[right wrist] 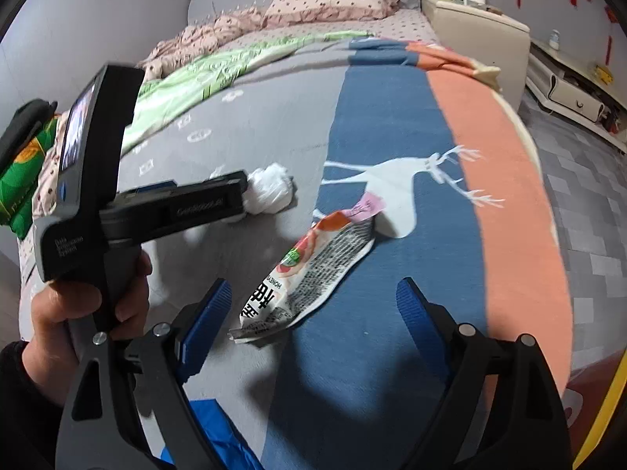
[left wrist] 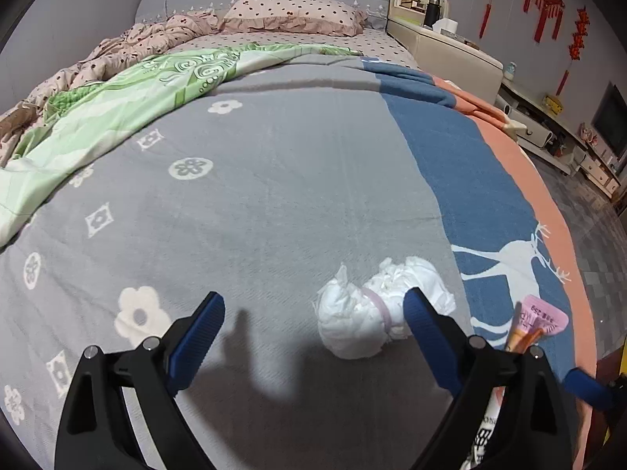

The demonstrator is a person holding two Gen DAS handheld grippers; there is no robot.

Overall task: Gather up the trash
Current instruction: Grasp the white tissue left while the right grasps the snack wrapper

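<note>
my left gripper [left wrist: 313, 313] hangs over the grey flowered blanket [left wrist: 274, 180] with its blue-padded jaws spread wide, gripping nothing. the crumpled white tissue wad [left wrist: 360, 313] lies on the blanket ahead, closer to the right finger, whose tip overlaps its edge in my view; i cannot tell if they touch. my right gripper [right wrist: 313, 297] is spread wide too and holds nothing. the flattened snack wrapper [right wrist: 309, 274] lies between and just beyond its fingertips, on the seam where grey meets the blue band with the white deer [right wrist: 395, 180]. a small pink slip [right wrist: 368, 205] sits at the wrapper's far end. my left hand [right wrist: 78, 309] shows there, gripping its handle, its finger near the tissue.
</note>
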